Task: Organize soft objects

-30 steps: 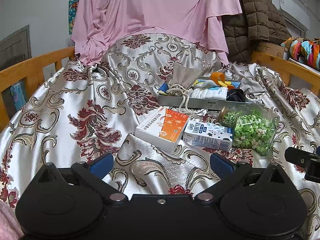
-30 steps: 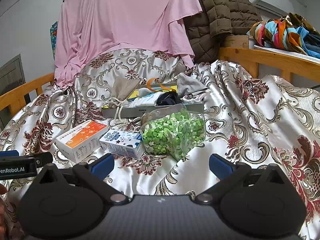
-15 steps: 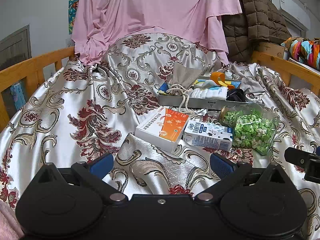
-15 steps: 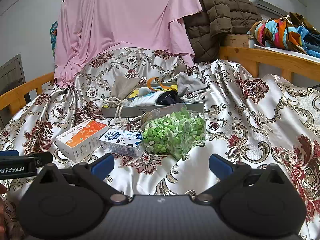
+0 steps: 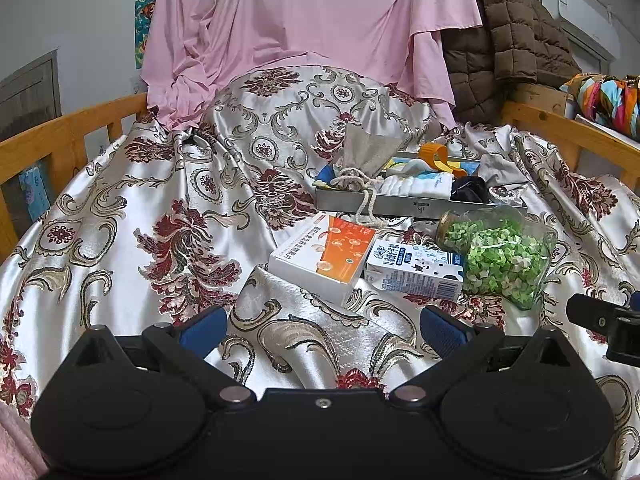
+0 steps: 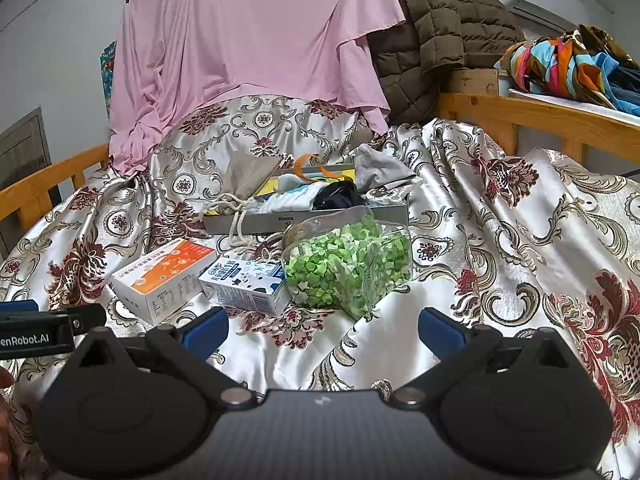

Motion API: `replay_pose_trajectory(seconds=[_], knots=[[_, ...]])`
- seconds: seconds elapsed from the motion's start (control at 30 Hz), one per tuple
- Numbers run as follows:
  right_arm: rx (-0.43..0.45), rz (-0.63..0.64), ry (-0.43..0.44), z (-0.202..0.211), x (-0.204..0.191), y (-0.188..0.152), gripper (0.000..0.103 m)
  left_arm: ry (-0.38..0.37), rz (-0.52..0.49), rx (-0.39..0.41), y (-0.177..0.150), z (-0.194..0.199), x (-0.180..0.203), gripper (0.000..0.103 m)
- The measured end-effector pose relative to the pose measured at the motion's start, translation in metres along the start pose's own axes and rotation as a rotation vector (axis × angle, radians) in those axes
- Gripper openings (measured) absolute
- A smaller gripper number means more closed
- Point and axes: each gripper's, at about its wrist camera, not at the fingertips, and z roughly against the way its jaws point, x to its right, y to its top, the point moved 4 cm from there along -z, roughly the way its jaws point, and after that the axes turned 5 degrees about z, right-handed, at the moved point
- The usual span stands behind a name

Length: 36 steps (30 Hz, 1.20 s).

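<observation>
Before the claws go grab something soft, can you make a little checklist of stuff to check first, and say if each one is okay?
1. Left claw open and holding nothing: ok.
2. Right claw open and holding nothing: ok.
3. Soft things in view to pick: ok; the beige drawstring pouch and white folded cloth lie in the gray tray.
4. Clear path to the tray: not ok; the orange-and-white box, milk carton and bag of green bits sit in front of it.
5. Flat ground: not ok; the satin bedspread is wrinkled.
6. Room left in the tray: cannot tell.
</observation>
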Motion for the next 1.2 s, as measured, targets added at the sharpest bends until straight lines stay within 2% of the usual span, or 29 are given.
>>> replay_pose_trajectory(seconds=[0.3, 1.2], knots=[[0.000, 0.000, -0.001, 0.0002, -0.0005, 0.0002, 0.103, 0.036, -0.036, -0.030, -0.0007, 0.0013, -0.0025, 0.102], [-0.004, 0.001, 0.000, -0.0001, -0.0026, -0.0018, 0.103, 0.014, -0.046, -0.015, 0.0043, 0.0046, -0.0011, 0.102]])
